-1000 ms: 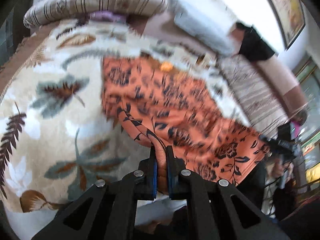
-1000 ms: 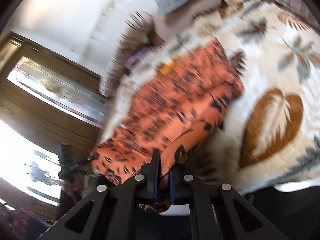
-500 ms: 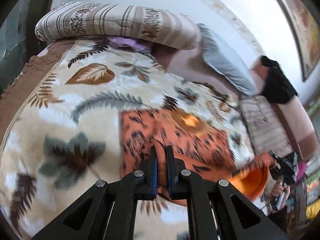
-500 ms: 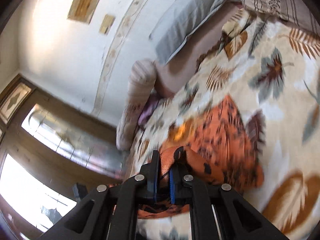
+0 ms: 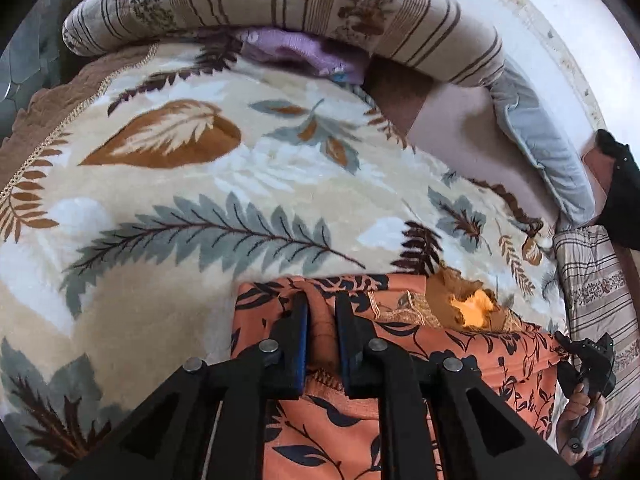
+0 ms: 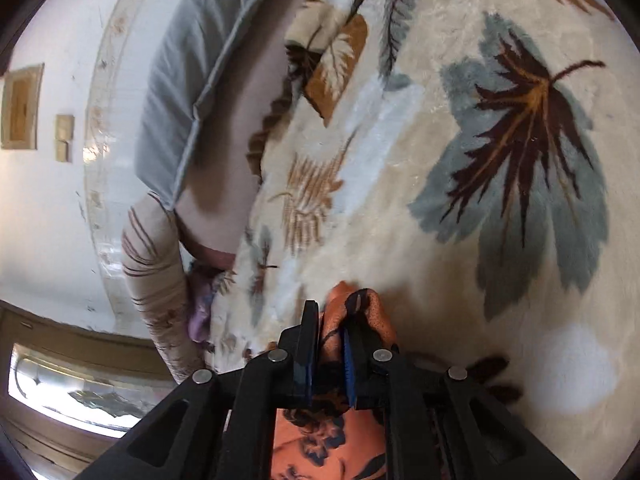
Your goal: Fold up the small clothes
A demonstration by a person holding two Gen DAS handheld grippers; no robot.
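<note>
An orange garment (image 5: 460, 360) with a dark flower print lies folded on a leaf-patterned blanket (image 5: 200, 200). Its neck opening shows near the far edge. My left gripper (image 5: 322, 300) holds a bunched fold at the garment's far left corner, low over the blanket. Its jaws are opening, with cloth still filling the gap. In the right wrist view my right gripper (image 6: 332, 308) pinches another bunch of the orange garment (image 6: 320, 440) just above the blanket (image 6: 400, 200). Its jaws are also opening around the cloth. A hand (image 5: 576, 412) carries the right gripper at the garment's right end.
A rolled striped quilt (image 5: 280, 4) lies along the head of the bed, over a purple cloth (image 5: 304, 52). A grey pillow (image 5: 540, 148) leans at the back right. A striped cover (image 5: 600, 300) and a black item (image 5: 624, 192) are at the right edge.
Both grippers carried the garment's near edge forward and down over itself, so it lies doubled. The gap between each pair of fingers has widened slightly.
</note>
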